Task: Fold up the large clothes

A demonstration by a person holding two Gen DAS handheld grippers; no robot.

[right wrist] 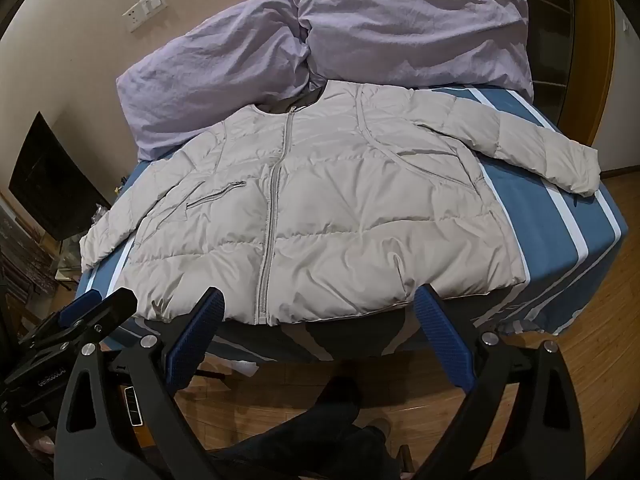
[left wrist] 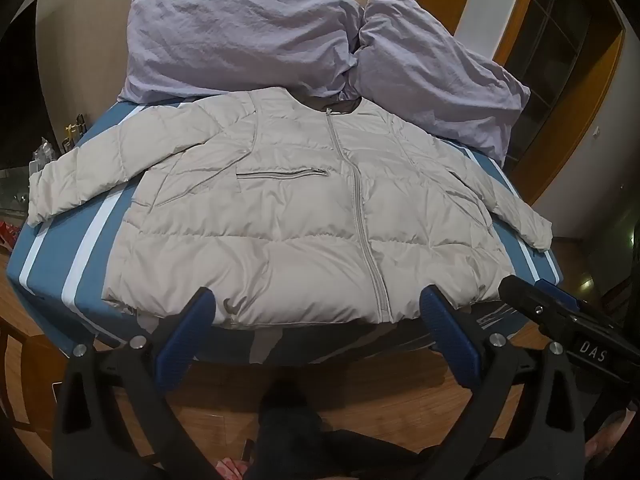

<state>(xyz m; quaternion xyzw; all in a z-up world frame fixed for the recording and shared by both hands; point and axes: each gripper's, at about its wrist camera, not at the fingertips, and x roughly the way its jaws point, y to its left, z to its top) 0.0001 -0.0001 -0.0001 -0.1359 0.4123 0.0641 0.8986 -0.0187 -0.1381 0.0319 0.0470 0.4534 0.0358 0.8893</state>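
Note:
A pale beige puffer jacket (left wrist: 304,216) lies flat and face up on the bed, zipped, sleeves spread to both sides, hem toward me. It also shows in the right wrist view (right wrist: 320,216). My left gripper (left wrist: 320,312) is open and empty, just in front of the hem, above the bed's front edge. My right gripper (right wrist: 320,308) is open and empty, also in front of the hem near the zipper's bottom end. The right gripper shows at the lower right of the left wrist view (left wrist: 560,320), and the left gripper shows at the lower left of the right wrist view (right wrist: 80,320).
The bed has a blue sheet with white stripes (left wrist: 52,264). Two lilac pillows (left wrist: 240,36) (left wrist: 436,76) lie at the head, touching the jacket's collar. A wooden floor (left wrist: 360,376) lies below, with the person's dark legs (left wrist: 284,420). A wooden door frame (left wrist: 580,120) stands at right.

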